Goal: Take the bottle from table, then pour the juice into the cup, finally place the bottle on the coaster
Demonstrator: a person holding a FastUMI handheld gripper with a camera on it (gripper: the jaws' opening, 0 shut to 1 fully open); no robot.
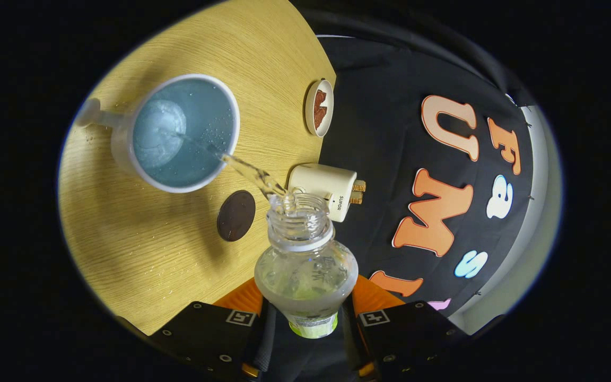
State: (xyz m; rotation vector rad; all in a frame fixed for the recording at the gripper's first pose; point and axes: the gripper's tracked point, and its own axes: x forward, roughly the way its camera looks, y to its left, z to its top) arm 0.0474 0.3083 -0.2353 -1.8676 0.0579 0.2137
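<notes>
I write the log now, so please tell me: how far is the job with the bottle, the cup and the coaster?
Done: the bottle is off the table, clamped between the gripper jaws. In hand: it is tilted, and a stream runs from its mouth into the cup, which already holds liquid. Left: stop pouring and set the bottle on the dark round coaster, which lies bare.

The gripper (308,323) has both fingers pressed against the bottle (305,265), so the gap between them is fully taken. Beyond the bottle mouth a cream appliance (324,195) stands close at the table (141,265) edge, blocking the way straight ahead. The cup (181,132) sits to one side, its handle pointing outward. The dark coaster (236,215) lies flat between cup and bottle, with nothing on it. A small dish (319,107) stands farther off, by the table edge. Bare wood lies open around the coaster
</notes>
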